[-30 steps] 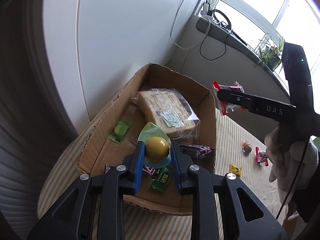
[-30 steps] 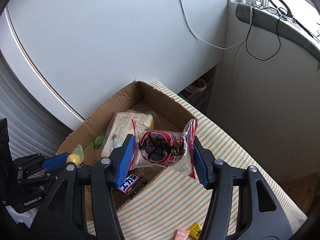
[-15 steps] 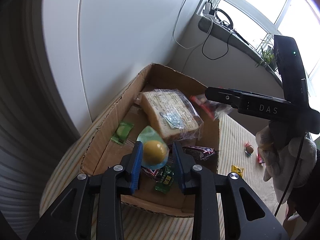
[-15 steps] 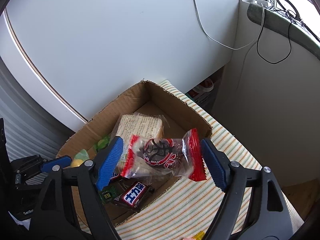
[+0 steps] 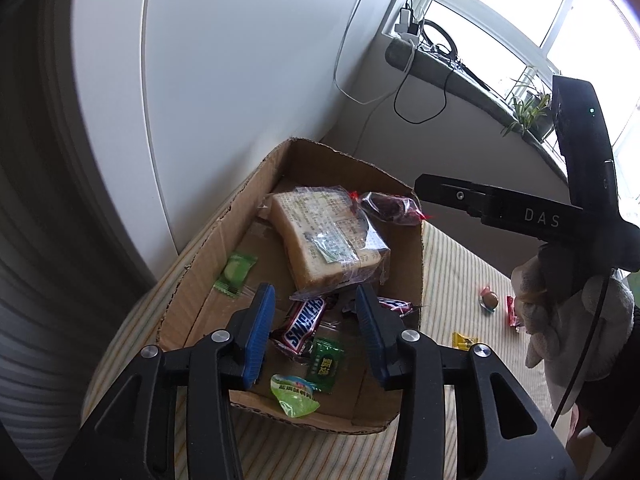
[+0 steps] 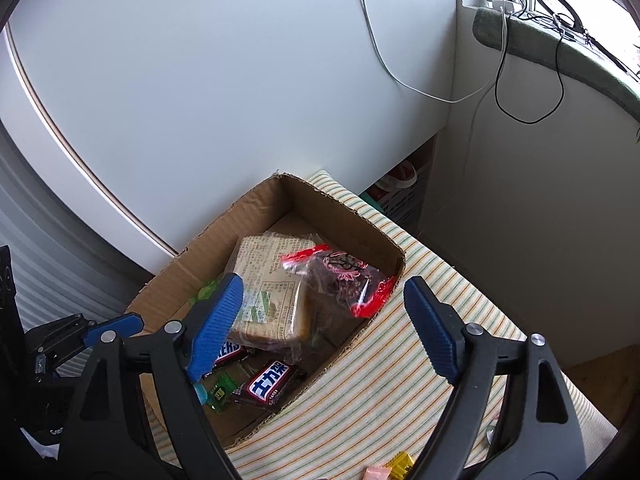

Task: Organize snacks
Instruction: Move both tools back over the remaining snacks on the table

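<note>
A cardboard box (image 5: 420, 264) (image 6: 248, 204) stands on the striped tablecloth and holds several snacks. In it lie a wrapped bread slice (image 5: 320, 240) (image 6: 268, 280), a red-edged clear snack bag (image 5: 390, 208) (image 6: 344, 276) at the far right corner, Snickers bars (image 5: 304, 322) (image 6: 268, 386), green candies (image 5: 236, 272) and a green-lidded jelly cup (image 5: 294, 396) at the near wall. My left gripper (image 5: 316, 334) is open and empty above the box's near end. My right gripper (image 6: 324, 320) is open wide and empty above the box's right side.
Loose candies lie on the tablecloth right of the box: a yellow one (image 5: 464, 340) (image 6: 400, 464), a round one (image 5: 490, 300), a red one (image 5: 512, 316) and a pink one (image 6: 378, 473). A white wall stands close behind the box. A windowsill with cables (image 5: 440, 64) is at the far right.
Both grippers opened. The jelly cup dropped from my left gripper into the box's near end. The red snack bag fell from my right gripper into the box's far right corner.
</note>
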Action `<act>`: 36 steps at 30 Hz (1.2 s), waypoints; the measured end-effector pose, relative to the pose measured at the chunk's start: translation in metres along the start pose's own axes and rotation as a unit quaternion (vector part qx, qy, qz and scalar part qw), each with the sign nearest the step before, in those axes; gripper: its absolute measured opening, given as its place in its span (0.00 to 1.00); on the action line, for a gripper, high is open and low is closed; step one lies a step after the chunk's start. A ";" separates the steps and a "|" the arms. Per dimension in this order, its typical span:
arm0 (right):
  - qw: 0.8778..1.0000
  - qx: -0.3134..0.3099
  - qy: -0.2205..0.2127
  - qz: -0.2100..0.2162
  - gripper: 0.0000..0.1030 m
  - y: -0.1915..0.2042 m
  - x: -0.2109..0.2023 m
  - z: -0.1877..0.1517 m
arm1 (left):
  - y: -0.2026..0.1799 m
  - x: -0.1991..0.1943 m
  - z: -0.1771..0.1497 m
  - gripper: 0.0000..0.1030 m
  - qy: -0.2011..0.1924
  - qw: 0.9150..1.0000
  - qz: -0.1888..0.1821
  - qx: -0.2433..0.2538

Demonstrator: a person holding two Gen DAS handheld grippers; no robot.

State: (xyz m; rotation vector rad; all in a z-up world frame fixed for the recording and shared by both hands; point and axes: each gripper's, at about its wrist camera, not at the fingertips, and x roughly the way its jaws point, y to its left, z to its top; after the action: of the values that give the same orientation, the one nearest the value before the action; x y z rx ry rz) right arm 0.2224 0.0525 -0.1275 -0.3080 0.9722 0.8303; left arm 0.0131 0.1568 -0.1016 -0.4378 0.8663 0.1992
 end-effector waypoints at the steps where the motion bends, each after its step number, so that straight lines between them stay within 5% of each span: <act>1: 1.000 0.002 -0.002 -0.001 0.82 -0.001 -0.003 -0.001 | -0.001 -0.001 0.000 0.40 0.000 1.000 0.000 0.002; 18: 0.997 0.064 -0.030 -0.034 0.82 -0.050 -0.059 -0.034 | -0.036 -0.007 -0.002 0.40 -0.001 0.999 -0.026 0.039; 36: 0.970 0.201 -0.044 -0.128 0.82 -0.160 -0.154 -0.151 | -0.114 0.009 -0.032 0.40 0.053 0.987 -0.100 0.114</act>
State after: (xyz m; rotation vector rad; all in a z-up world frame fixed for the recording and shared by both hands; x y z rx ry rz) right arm 0.2041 -0.2142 -0.1036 -0.0435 0.9691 0.3941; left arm 0.0357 0.0401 -0.0937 -0.3215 0.9305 -0.1091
